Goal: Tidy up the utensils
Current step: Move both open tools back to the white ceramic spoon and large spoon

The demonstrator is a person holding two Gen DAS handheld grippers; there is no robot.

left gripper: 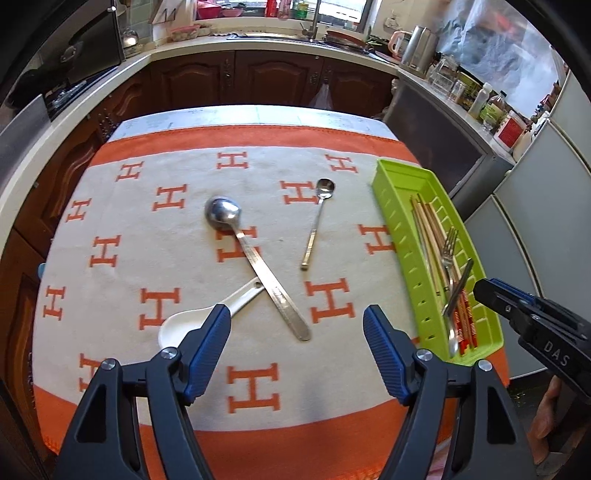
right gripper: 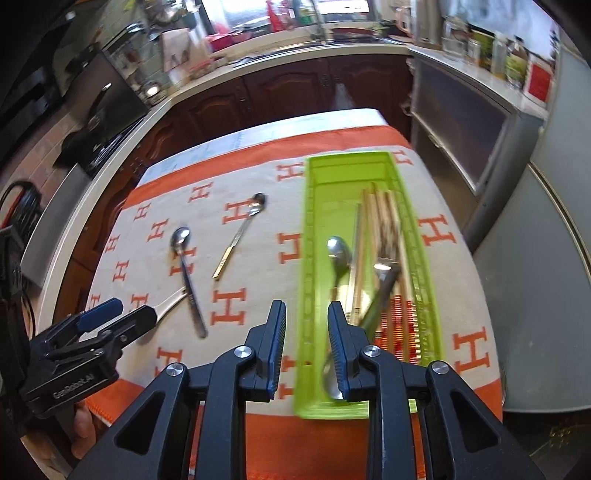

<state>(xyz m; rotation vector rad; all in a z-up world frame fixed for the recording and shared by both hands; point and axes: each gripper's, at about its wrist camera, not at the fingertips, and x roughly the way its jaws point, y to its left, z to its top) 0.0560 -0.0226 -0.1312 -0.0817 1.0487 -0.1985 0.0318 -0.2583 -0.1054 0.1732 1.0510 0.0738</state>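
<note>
On the orange-and-cream H-pattern cloth (left gripper: 110,229) lie a white ceramic spoon (left gripper: 177,325), a large steel spoon (left gripper: 258,258) crossing its handle, and a small gold-handled spoon (left gripper: 314,236). My left gripper (left gripper: 297,332) is open above the near end of the steel spoon, with the white spoon just beside its left finger. A green tray (right gripper: 317,184) at the right holds chopsticks (right gripper: 384,221), a fork (right gripper: 386,267) and a spoon (right gripper: 338,251). My right gripper (right gripper: 306,325) hangs open over the tray's near left wall, nothing pinched. Each gripper shows in the other's view: right gripper (left gripper: 487,291), left gripper (right gripper: 136,312).
Dark wooden cabinets (left gripper: 258,81) and a pale counter with a sink (left gripper: 314,35) ring the table on the far side and left. Bottles and jars (left gripper: 491,107) line a metal unit at the right, beside grey fridge doors (left gripper: 546,192). A hand (right gripper: 81,424) holds the left gripper.
</note>
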